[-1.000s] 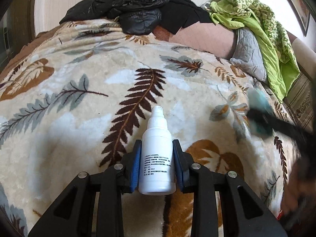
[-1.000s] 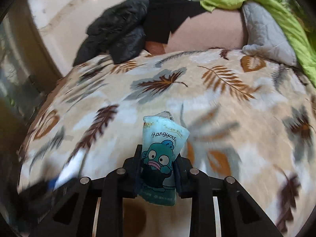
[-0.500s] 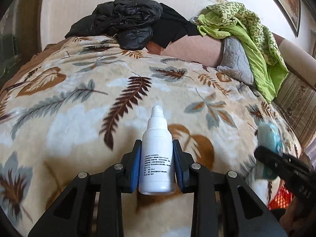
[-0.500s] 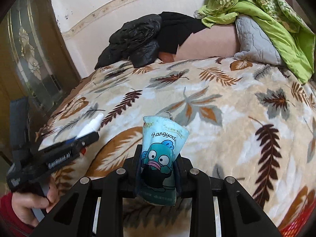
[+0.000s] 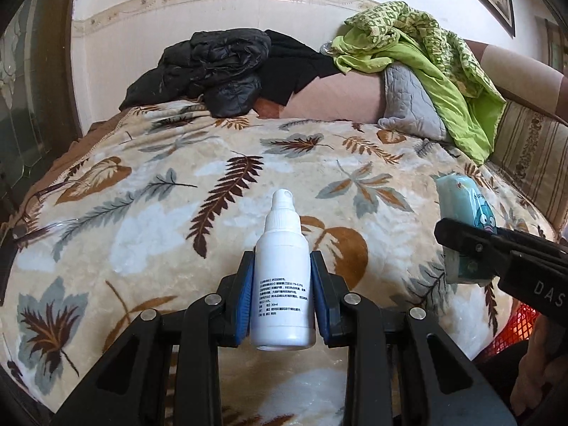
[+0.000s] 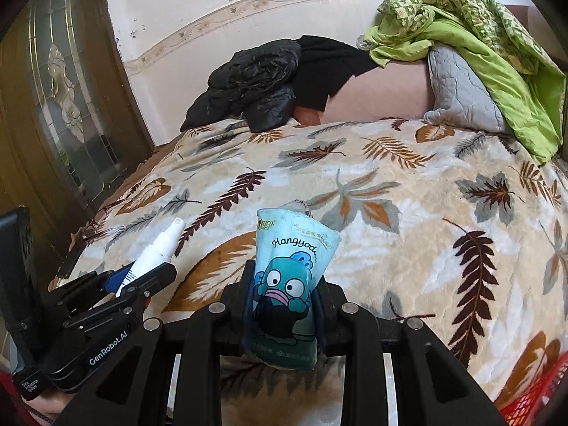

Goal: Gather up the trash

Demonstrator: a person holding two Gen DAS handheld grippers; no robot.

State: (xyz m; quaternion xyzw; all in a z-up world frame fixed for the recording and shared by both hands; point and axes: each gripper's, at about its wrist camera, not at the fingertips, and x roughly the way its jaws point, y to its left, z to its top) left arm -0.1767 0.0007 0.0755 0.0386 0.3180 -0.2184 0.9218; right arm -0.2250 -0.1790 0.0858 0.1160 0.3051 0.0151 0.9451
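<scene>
My left gripper is shut on a small white spray bottle, which stands upright between the blue pads, nozzle up. A pale blue cartoon-printed pouch sits pinched upright in my right gripper. Both are held above the near part of a bed covered by a leaf-patterned blanket. In the left wrist view the right gripper and its pouch show at the right edge. The right wrist view catches the left gripper and the bottle at lower left.
A black jacket and a green quilt over a grey pillow lie at the bed's head against the wall. A red mesh basket peeks in below the blanket's near right edge. A glass-panelled door stands left.
Both grippers have pulled back from the bed and risen a little with their loads, so more blanket and wall show. The right gripper with the pouch now shows steady at the left view's right edge.
</scene>
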